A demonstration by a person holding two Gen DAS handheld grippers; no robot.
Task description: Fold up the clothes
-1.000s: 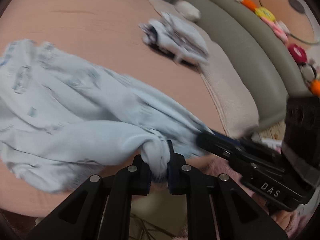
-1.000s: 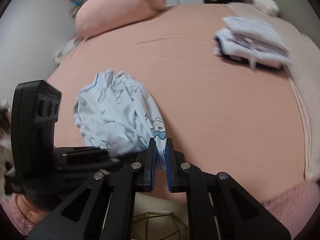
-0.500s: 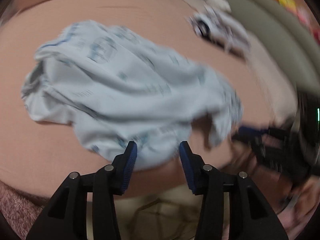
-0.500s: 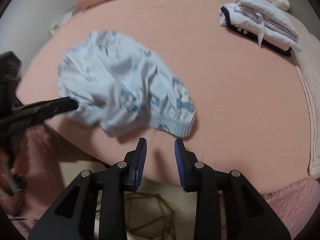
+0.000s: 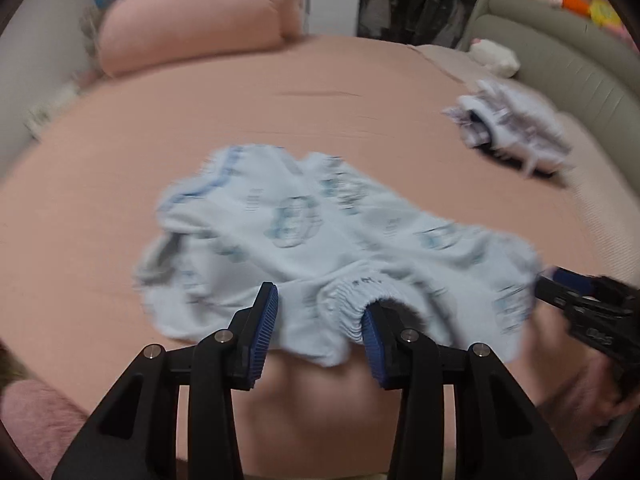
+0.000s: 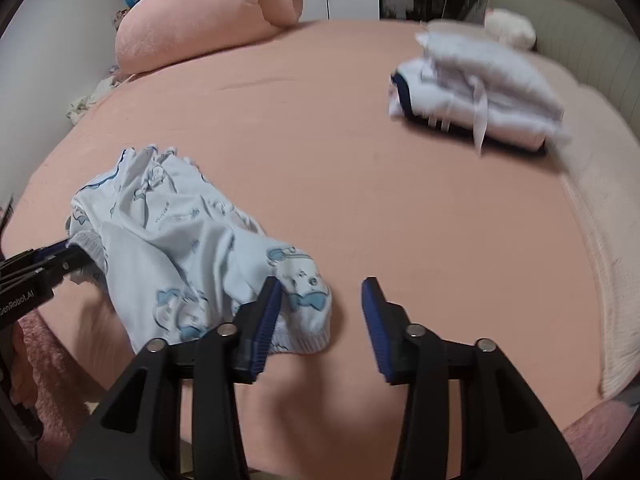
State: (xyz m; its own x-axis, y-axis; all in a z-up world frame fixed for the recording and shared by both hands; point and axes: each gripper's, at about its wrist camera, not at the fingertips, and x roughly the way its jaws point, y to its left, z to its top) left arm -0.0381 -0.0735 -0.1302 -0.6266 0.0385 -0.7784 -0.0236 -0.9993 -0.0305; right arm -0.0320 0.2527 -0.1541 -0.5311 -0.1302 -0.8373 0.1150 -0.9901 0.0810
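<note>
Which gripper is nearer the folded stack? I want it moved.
Right. The right gripper hovers on the folded stack side of the blue garment; the left gripper is beyond it.

Pink pillow [image 6: 208, 20]; grey headboard [image 5: 560, 52]

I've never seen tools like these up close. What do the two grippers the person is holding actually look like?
Both are black plastic. The left gripper and right gripper each have two angular fingers with silver bolts and ribbed blue pads. White lettering marks the body of each. No cables or sleeves show.
</note>
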